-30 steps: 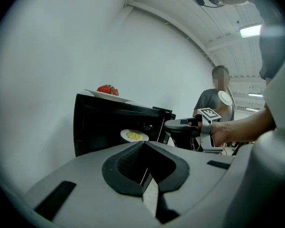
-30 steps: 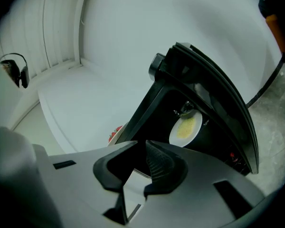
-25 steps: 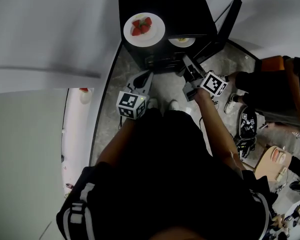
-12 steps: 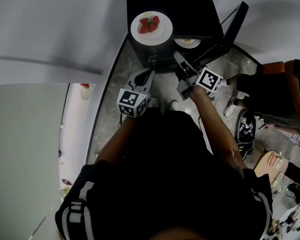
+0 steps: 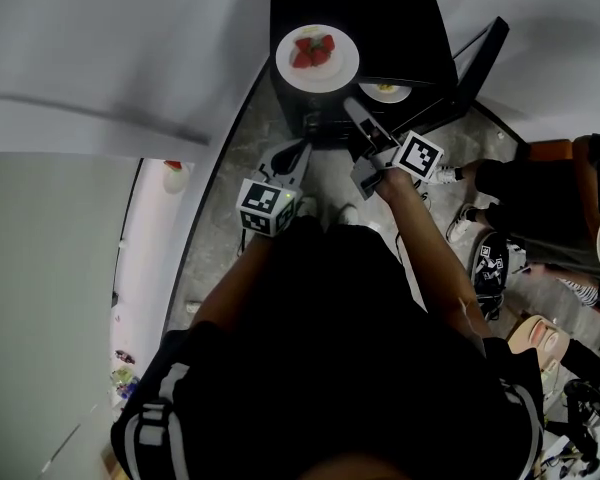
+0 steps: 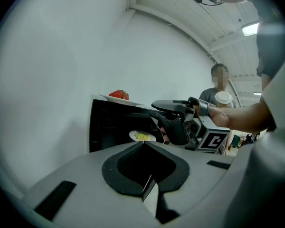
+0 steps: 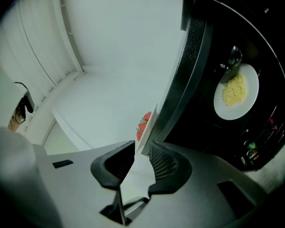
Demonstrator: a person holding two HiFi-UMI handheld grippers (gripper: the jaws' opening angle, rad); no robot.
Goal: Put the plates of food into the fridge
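Right gripper (image 7: 141, 151), jaws opening with nothing between them, points at the front edge of a small black fridge (image 5: 380, 8) whose door stands open. One plate of yellow food (image 7: 236, 91) sits inside. A plate of strawberries (image 5: 317, 58) rests on the fridge's roof near the front edge, and its rim seems to lie just beyond my jaws, though the wide lens makes that hard to judge. If I rise carelessly, I could clip the rim and tip the berries off. Left gripper (image 6: 143, 146) hangs closed and empty.
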